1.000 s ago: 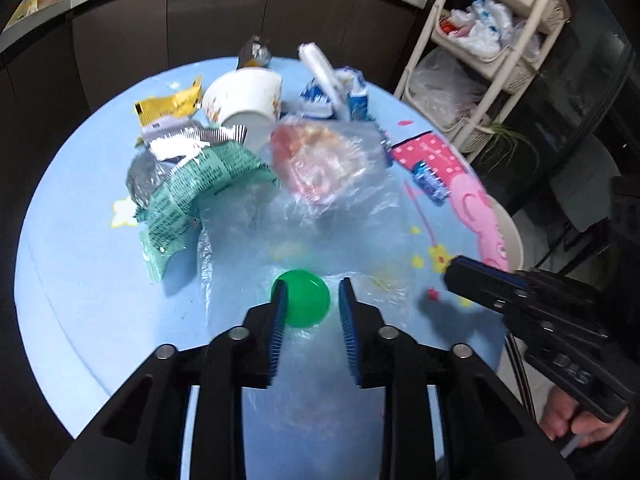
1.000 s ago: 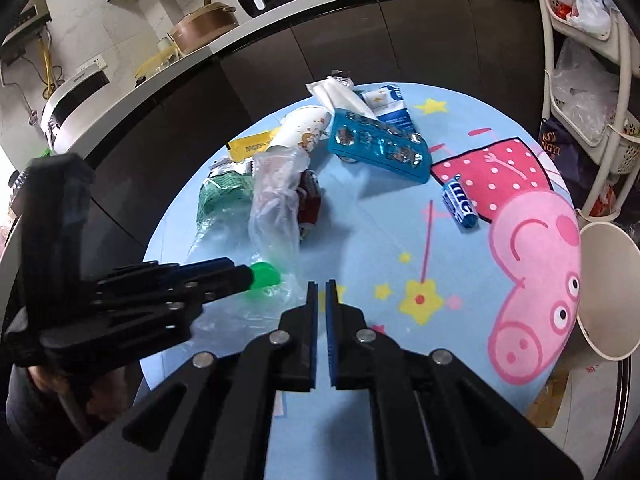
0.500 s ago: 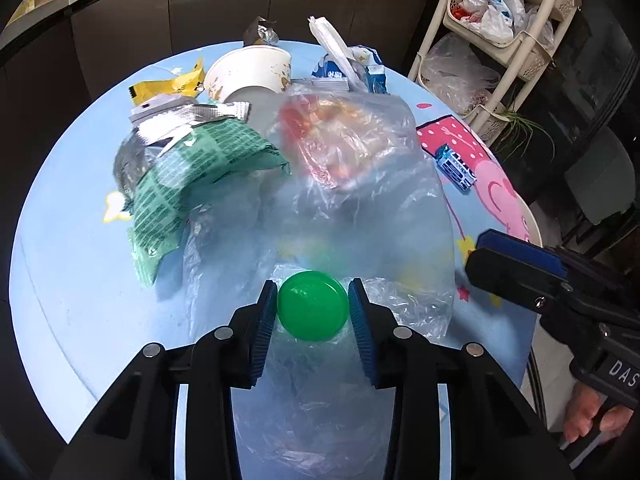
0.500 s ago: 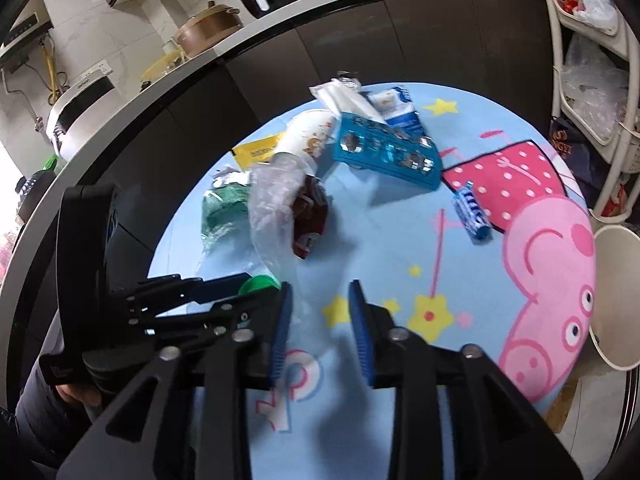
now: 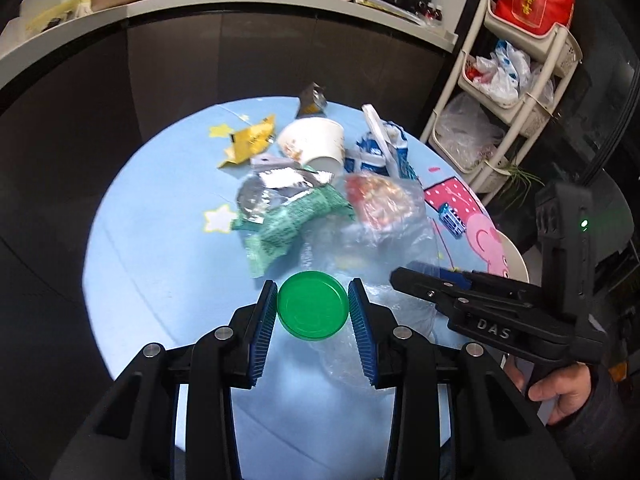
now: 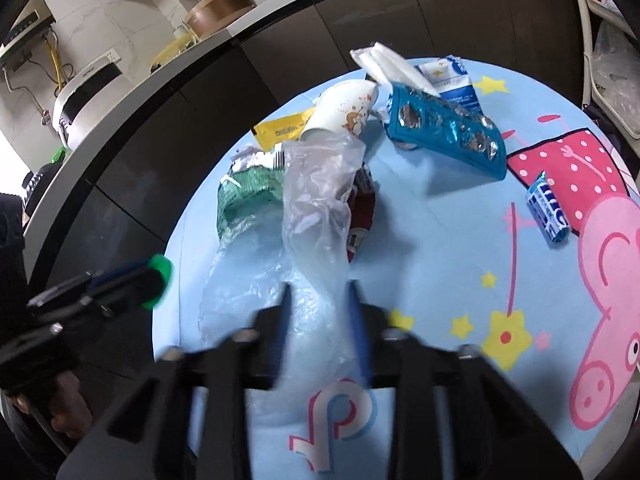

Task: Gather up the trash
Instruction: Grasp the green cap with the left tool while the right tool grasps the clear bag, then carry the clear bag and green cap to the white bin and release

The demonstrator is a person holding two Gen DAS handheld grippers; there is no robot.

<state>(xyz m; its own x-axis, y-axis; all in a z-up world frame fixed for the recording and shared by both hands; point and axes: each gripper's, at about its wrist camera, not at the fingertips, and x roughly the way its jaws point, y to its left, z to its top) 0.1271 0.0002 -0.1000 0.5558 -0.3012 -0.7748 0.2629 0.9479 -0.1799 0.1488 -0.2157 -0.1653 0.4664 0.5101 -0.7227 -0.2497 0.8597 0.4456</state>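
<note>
The step in hand is picking up the first bits of trash. The left gripper [image 5: 313, 286] pinches a green round lid [image 5: 312, 306] tight between its blue pads. The lid is up off the blue table [image 5: 160, 240], at the 6 o'clock side of the mess.

The right gripper [image 6: 318, 292] comes in from 3 o'clock of the lid. Its jaws have just closed, and they pinch the clear plastic bag [image 6: 316, 208]. The picture is blurry there. The bag runs from those jaws up toward 12 o'clock, where it lies over the heap. I cannot tell if the lid and the bag are joined.

More trash waits at 12 o'clock: a paper cup [image 5: 314, 142], a yellow packet [image 5: 250, 142], a green wrapper [image 5: 288, 224] and a blue foil pack [image 6: 444, 136]. A small blue packet [image 6: 548, 216] lies alone at 3 o'clock.

I think the next move is to lift both hands together, slowly. The bag is thin and floppy, so it may drag other trash along or slip out. Then both things need to go to a bin, but I see no sure bin.
</note>
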